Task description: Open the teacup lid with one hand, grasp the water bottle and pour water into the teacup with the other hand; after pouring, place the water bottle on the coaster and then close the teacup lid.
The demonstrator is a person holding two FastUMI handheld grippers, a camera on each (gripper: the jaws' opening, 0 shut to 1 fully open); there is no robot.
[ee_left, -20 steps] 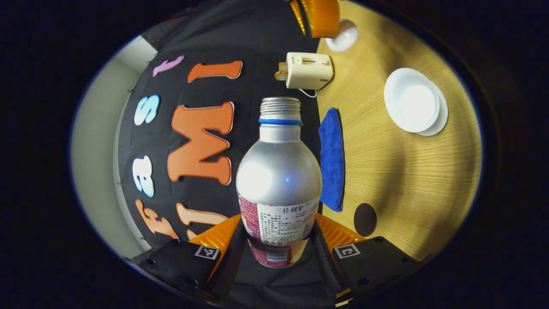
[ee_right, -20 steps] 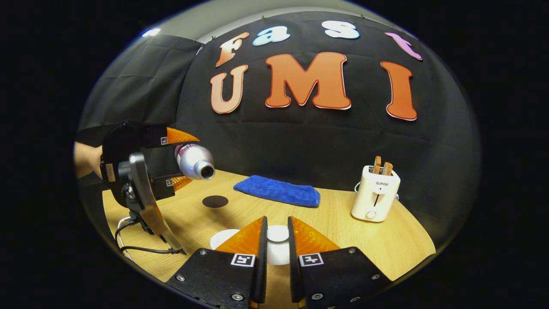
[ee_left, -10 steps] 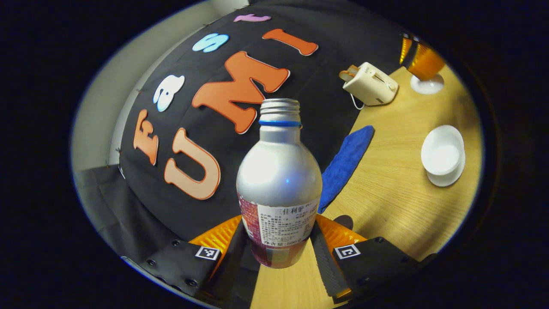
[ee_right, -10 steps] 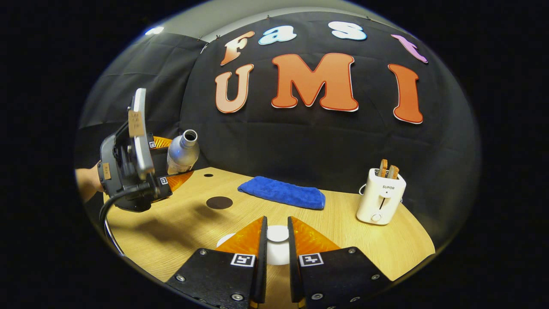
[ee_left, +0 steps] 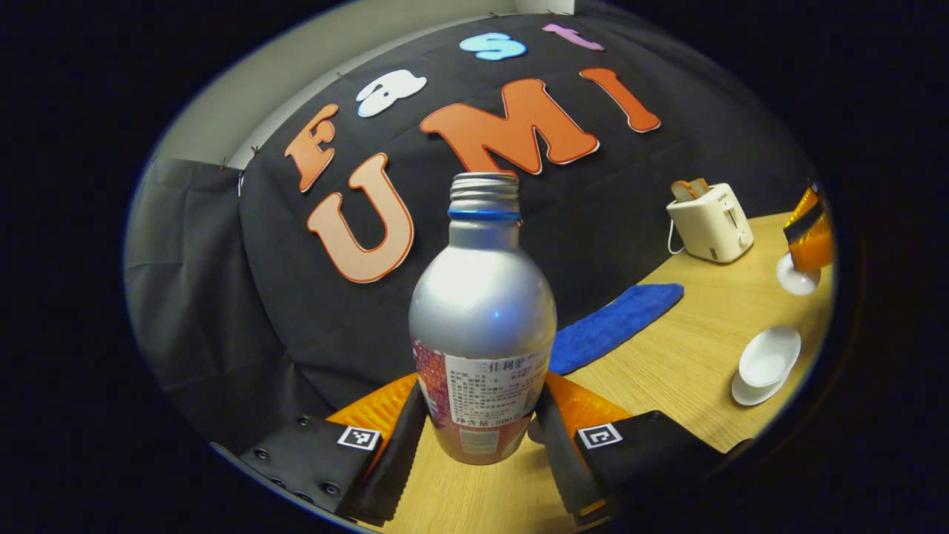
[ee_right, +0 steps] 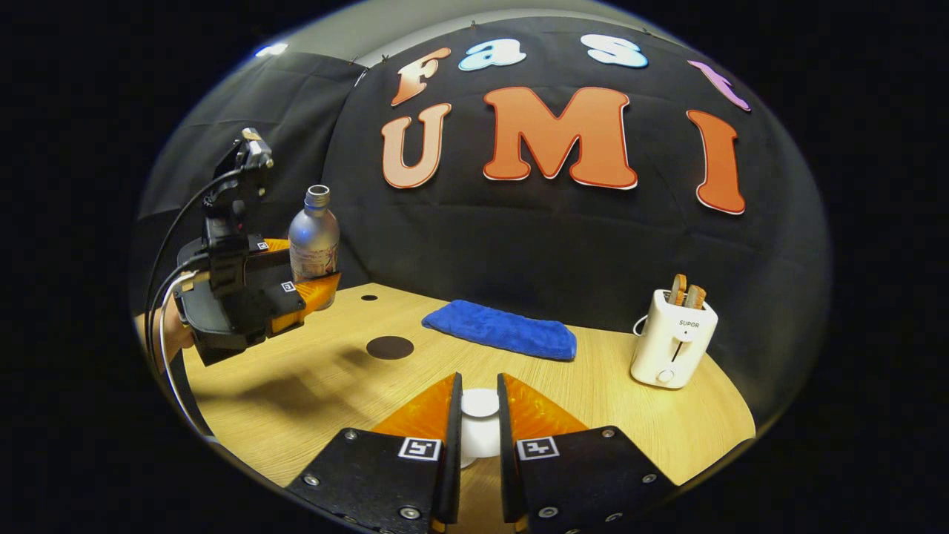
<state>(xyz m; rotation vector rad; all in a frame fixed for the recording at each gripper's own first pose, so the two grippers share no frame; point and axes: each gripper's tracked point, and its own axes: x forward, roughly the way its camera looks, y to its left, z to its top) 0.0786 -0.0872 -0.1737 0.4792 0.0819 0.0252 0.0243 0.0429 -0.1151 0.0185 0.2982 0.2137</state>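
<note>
The bottle (ee_left: 482, 319) stands upright and uncapped, clamped low on its body between the fingers of the left gripper (ee_left: 480, 434), above the table (ee_left: 689, 356). Off to that gripper's right sit the open cup (ee_left: 769, 357) on its saucer, a blue cloth (ee_left: 615, 326) and a toaster (ee_left: 710, 221). The right gripper (ee_right: 480, 415) is closed on the white lid (ee_right: 480, 404), with the dark coaster (ee_right: 390, 347) ahead to its left.

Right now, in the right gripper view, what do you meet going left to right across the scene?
Left gripper → water bottle in its grip → dark coaster → lid held by right gripper → blue towel → toaster.
</note>
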